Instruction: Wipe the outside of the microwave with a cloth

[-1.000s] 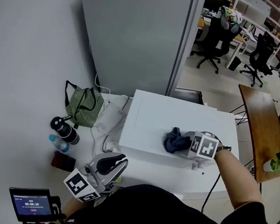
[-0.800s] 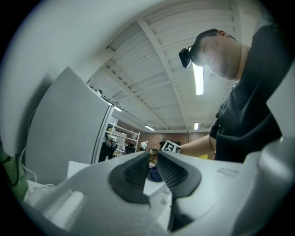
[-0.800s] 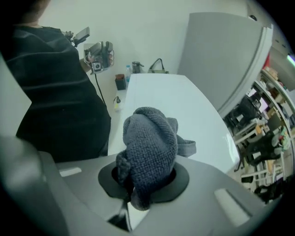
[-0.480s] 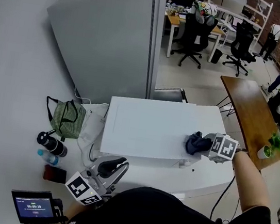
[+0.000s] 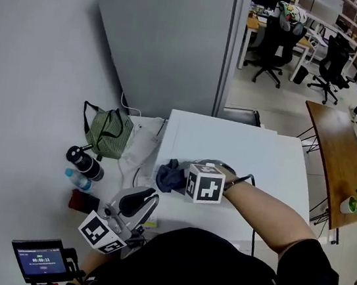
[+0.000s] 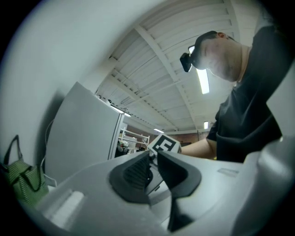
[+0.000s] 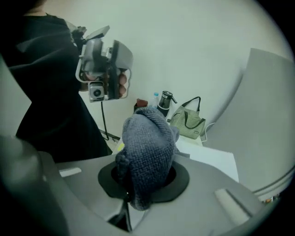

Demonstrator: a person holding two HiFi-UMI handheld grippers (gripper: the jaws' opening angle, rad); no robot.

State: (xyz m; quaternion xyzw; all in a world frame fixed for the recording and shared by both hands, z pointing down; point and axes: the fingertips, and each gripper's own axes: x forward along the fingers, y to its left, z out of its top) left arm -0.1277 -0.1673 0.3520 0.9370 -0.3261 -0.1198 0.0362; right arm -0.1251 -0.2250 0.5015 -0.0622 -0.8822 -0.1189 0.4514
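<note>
You've swept your right gripper [image 5: 183,179], clamped on the cloth [image 5: 169,174], from the microwave's [image 5: 255,160] right edge to its front-left corner, the top stretching away rightward; your left gripper [image 5: 143,201], pinched closed and empty, waits nearby.

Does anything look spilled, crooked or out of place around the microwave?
Nothing stands out. The right gripper holds the gray cloth on the microwave top near its left edge; no spill or damage shows.
</note>
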